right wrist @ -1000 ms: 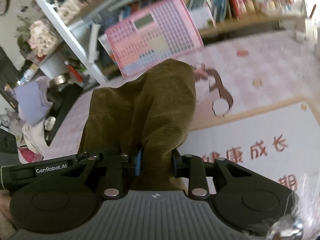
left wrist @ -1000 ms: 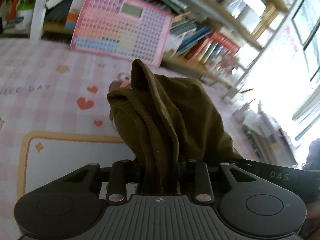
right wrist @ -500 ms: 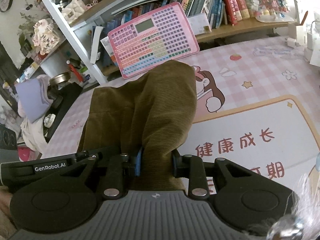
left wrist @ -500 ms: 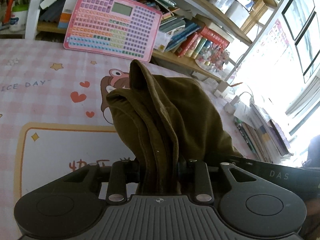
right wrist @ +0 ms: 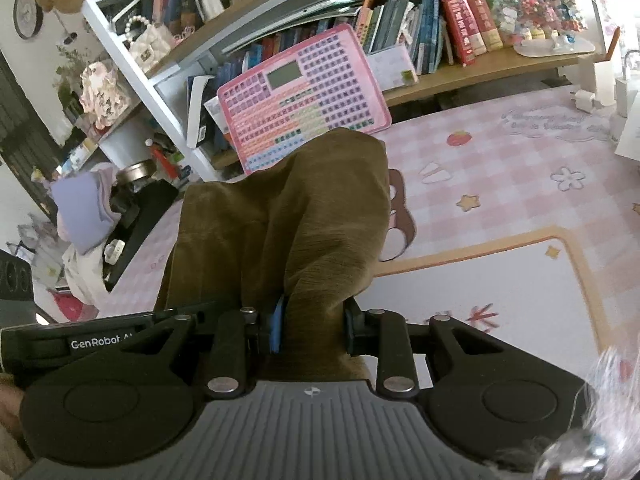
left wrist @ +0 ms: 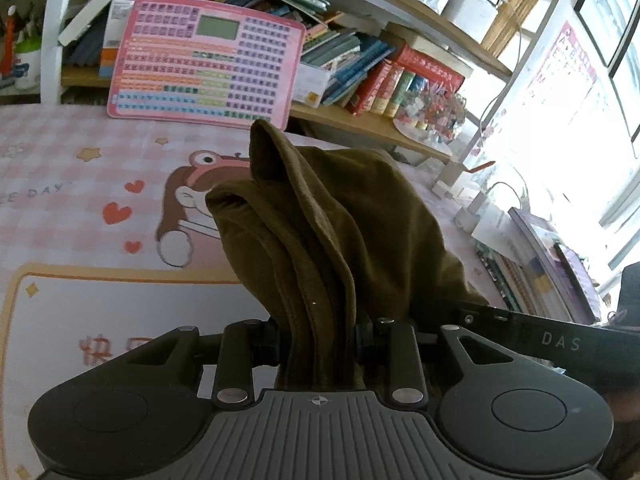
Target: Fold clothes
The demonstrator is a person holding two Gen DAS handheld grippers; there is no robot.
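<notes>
Your left gripper (left wrist: 316, 344) is clamped on a bunched fold of the olive-brown garment (left wrist: 320, 232). The cloth fills the gap between both jaws and rises ahead of them in thick stacked folds, peaking toward 12 o'clock in the left wrist view. Beyond it, at 9 to 11 o'clock, lies the pink checked table mat (left wrist: 60, 168) with hearts, stars and a brown cartoon animal (left wrist: 188, 204). A pink keypad board (left wrist: 204, 62) leans against the bookshelf (left wrist: 380, 76) at 11 o'clock. At 3 o'clock you see the other gripper's black body marked DAS (left wrist: 560, 342), just beside the garment's right edge.

Your right gripper (right wrist: 312, 330) is likewise closed on the same olive-brown garment (right wrist: 288, 220). Fabric is pinched between the blue-edged pad (right wrist: 276, 326) on one side and the black one opposite. The cloth bulges up toward 12 o'clock and drapes off toward 9 o'clock. There it passes over the black gripper body labelled GenRobot (right wrist: 92, 342).

In the right wrist view the table mat (right wrist: 500, 168) spreads from 1 to 4 o'clock, with its white panel (right wrist: 500, 280) and red characters at 3 o'clock. The keypad board (right wrist: 304, 100) stands at 12 o'clock against the shelf of books (right wrist: 420, 36). A lavender cloth pile (right wrist: 84, 208) sits at 9 o'clock, off the mat. The garment hangs between your two grippers, above the mat.
</notes>
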